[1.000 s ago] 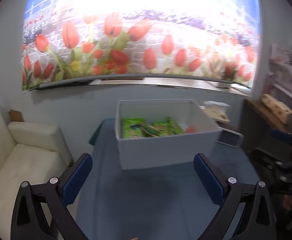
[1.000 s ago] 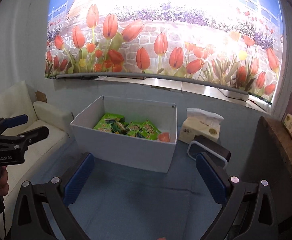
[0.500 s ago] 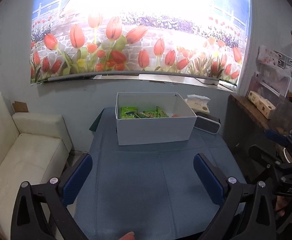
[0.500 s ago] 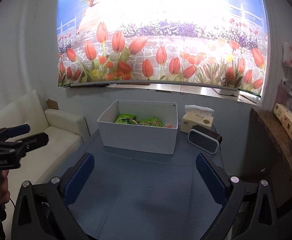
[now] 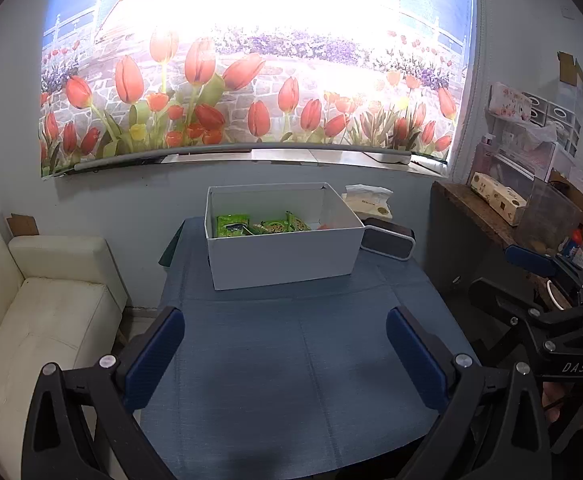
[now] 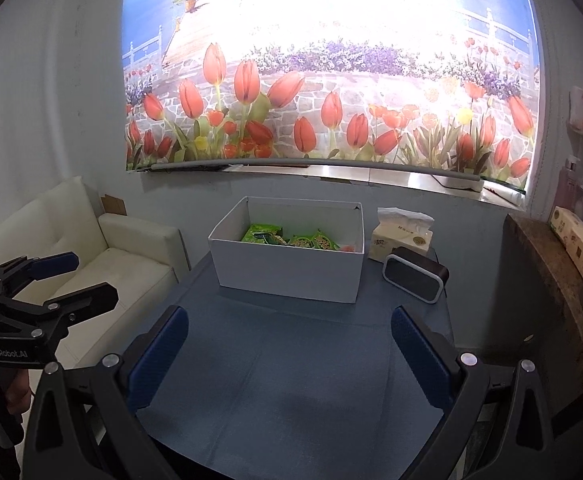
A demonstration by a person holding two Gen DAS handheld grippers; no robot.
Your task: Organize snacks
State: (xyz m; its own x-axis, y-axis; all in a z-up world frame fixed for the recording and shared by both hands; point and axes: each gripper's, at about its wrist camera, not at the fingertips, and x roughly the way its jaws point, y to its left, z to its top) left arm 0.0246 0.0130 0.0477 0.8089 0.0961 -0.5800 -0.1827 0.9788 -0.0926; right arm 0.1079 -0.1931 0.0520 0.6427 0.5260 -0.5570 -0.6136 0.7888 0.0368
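A white box point(image 5: 283, 258) point(image 6: 291, 276) stands at the far end of a blue-covered table point(image 5: 291, 360) point(image 6: 291, 372). Green snack packets point(image 5: 259, 226) point(image 6: 291, 239) and something orange-red point(image 5: 325, 225) point(image 6: 347, 247) lie inside it. My left gripper point(image 5: 285, 352) is open and empty, held back over the table's near part; it also shows at the left of the right wrist view point(image 6: 75, 280). My right gripper point(image 6: 289, 350) is open and empty, also well short of the box; it shows at the right of the left wrist view point(image 5: 507, 276).
A tissue pack point(image 6: 401, 240) point(image 5: 367, 204) and a dark speaker point(image 6: 415, 276) point(image 5: 387, 238) sit right of the box. A white sofa point(image 5: 31, 320) point(image 6: 103, 256) stands left of the table. A wooden shelf point(image 5: 487, 216) point(image 6: 551, 276) with boxes is on the right. A tulip poster covers the wall.
Both grippers have pulled back and up from the box, which now looks smaller and farther. More of the table shows. Both stay open and empty.
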